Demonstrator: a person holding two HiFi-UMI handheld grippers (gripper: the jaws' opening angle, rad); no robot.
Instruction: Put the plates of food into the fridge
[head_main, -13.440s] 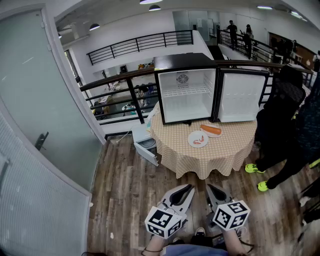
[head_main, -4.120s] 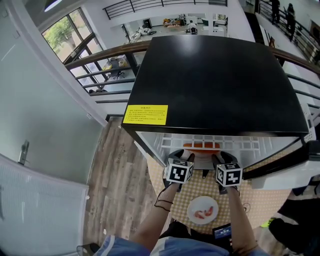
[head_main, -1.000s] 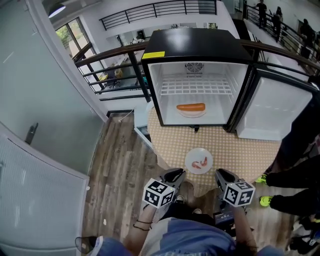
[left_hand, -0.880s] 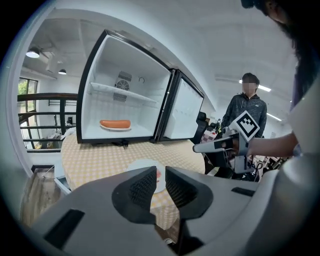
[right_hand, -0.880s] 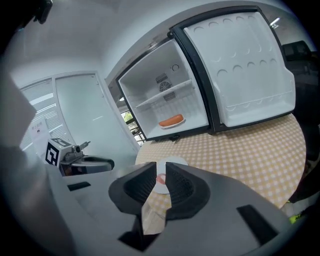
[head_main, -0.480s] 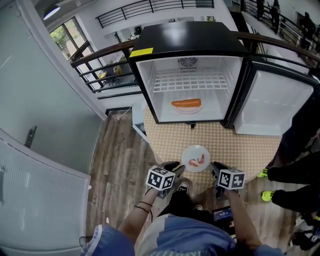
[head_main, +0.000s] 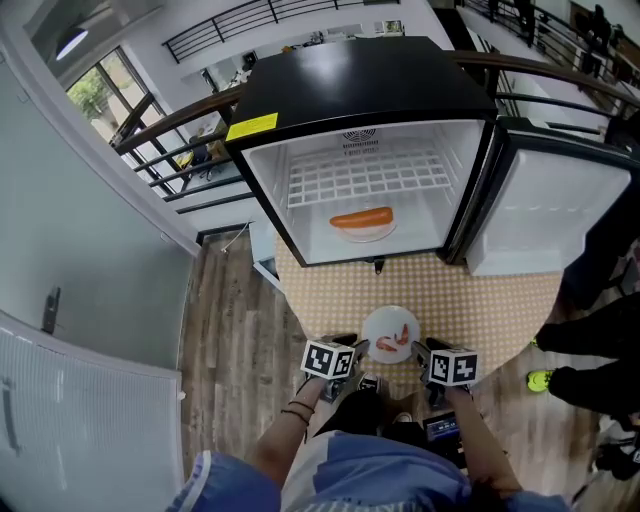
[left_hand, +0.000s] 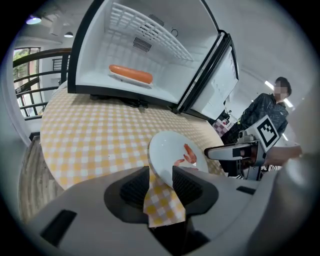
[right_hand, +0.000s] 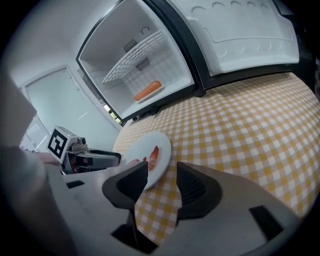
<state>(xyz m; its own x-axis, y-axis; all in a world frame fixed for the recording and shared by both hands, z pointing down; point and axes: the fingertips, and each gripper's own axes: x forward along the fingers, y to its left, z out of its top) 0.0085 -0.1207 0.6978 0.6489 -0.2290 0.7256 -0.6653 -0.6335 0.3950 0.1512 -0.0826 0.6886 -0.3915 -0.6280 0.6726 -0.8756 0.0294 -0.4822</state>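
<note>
At plate's (head_main: 391, 333) 9 and 3 o'clock we hold left gripper (head_main: 358, 347), right gripper (head_main: 420, 349): jaws just opened, rim between, unclamped.

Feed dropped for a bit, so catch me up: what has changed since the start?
The sausage plate went from the table into the fridge. The left gripper and right gripper came down beside the shrimp plate, jaws just opening, nothing gripped yet. Shrimp plate stays on the table; the door stays open.
</note>
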